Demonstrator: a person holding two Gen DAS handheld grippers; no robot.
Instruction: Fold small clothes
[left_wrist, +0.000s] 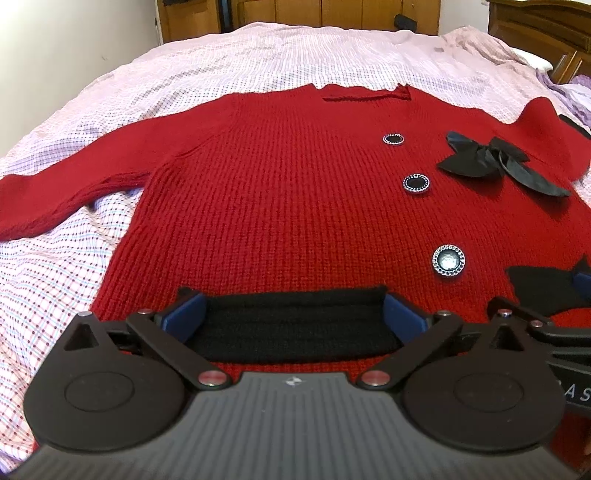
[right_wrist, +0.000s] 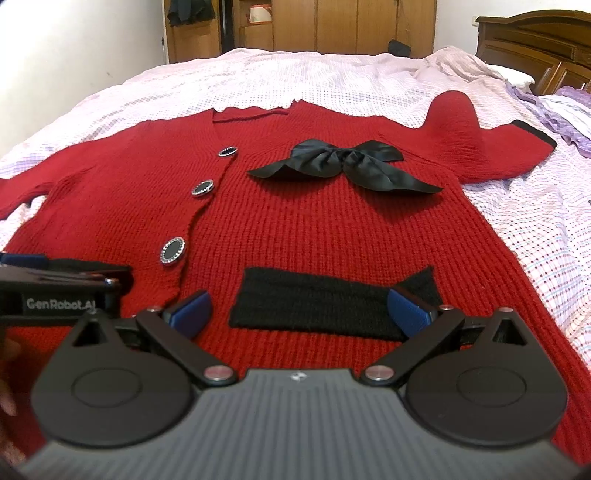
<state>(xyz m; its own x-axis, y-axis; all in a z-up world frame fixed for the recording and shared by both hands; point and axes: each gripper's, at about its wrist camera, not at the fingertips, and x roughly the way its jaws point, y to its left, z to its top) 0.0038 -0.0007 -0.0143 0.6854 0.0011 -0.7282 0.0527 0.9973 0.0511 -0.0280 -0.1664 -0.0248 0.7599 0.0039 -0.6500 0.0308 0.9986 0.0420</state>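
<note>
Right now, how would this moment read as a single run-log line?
stage: pre-fold | red cardigan: flat on bed, buttoned | left tongs: open over black pocket trim | right tongs: open

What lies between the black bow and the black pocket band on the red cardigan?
Only bare red knit of the cardigan separates bow from pocket band, clearest in the right wrist view.

Ahead of your tools, a bed (right_wrist: 332, 70) under a pink checked sheet, wooden wardrobes (right_wrist: 332, 26) beyond it, white wall (right_wrist: 74, 48) far left, carved wooden headboard (right_wrist: 535, 37) to your right.
</note>
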